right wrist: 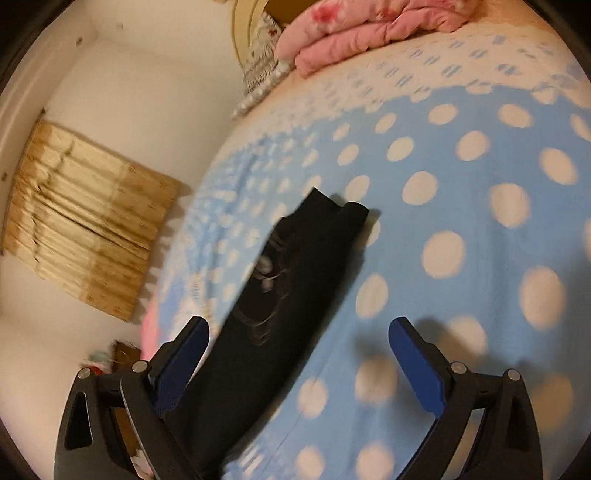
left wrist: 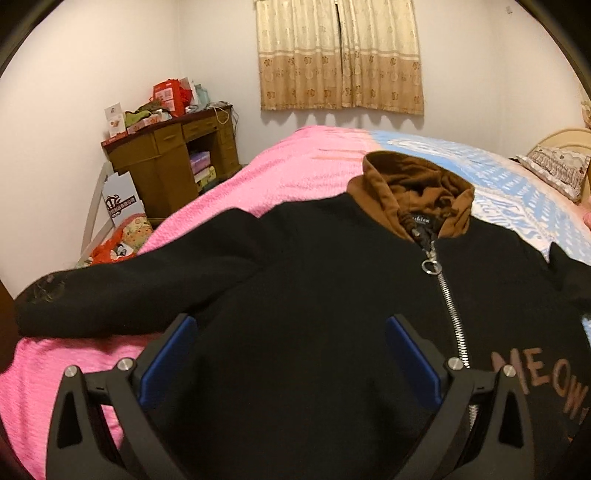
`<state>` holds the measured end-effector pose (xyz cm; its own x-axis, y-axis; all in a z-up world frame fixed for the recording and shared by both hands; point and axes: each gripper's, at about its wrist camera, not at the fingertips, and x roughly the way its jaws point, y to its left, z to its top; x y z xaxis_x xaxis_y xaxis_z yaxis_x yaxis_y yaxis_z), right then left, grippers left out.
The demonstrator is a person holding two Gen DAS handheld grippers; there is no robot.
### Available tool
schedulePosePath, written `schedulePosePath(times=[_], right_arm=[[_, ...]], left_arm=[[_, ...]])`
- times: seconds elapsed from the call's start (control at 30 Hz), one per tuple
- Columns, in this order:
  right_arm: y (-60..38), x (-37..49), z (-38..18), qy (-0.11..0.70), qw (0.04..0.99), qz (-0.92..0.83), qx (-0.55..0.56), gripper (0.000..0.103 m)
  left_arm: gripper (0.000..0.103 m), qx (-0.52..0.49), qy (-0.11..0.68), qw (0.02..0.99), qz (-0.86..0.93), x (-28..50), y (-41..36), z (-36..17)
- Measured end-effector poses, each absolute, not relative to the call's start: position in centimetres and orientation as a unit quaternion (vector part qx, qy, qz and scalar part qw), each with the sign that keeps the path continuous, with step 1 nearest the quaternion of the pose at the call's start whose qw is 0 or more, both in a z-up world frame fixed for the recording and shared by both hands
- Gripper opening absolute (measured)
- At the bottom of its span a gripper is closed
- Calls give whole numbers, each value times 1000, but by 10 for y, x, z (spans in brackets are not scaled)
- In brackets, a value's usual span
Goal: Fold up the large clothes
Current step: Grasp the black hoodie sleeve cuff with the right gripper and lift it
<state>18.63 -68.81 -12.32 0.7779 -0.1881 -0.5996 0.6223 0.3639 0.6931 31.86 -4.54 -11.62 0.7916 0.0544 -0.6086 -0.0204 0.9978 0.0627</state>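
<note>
A black zip jacket (left wrist: 314, 266) with a brown hood (left wrist: 413, 188) and "MEOW" lettering (left wrist: 539, 380) lies front up on the bed. One sleeve (left wrist: 85, 302) stretches left over the pink cover (left wrist: 295, 158). My left gripper (left wrist: 291, 321) hovers open above the jacket's chest, nothing between its blue pads (left wrist: 177, 354). In the blurred right wrist view the other black sleeve (right wrist: 295, 266) lies on the blue dotted cover (right wrist: 461, 221), cuff pointing away. My right gripper (right wrist: 300, 325) is open over it, the sleeve passing close by the left-hand finger (right wrist: 184, 354).
A cluttered wooden desk (left wrist: 173, 162) stands in the left corner beside bags on the floor (left wrist: 122, 236). A beige curtain (left wrist: 340, 55) hangs on the far wall. A pillow (left wrist: 557, 170) and a folded pink quilt (right wrist: 369, 33) lie at the head of the bed.
</note>
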Motion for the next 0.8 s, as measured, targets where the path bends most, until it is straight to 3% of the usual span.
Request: schedulePosePath(times=[0.17,0.23,0.3,0.4,0.53,0.8], right_arm=[[-712,226,-128,222,809,-270,473,98],[-716,239,-130,237,814,-271,456,90],[-718,247,-137,260,816,-285,431,47],[-726,237,-144,256,812,-281,443,25],[-719,214,-126,222,811,-282,463,21],[-581,250,27,186,924,-250,219,20]], left_arm=[[103,37,369,929,20,331,-54,-142],[103,43,369,928,14,330,-57,-141],[103,50,372,927,9,328,-59,-141],[103,58,380,923,6,330,-62,-142],[103,53,378,924,-3,334,-64,-144],[103,32,373,927,-22,334,-61,-144]])
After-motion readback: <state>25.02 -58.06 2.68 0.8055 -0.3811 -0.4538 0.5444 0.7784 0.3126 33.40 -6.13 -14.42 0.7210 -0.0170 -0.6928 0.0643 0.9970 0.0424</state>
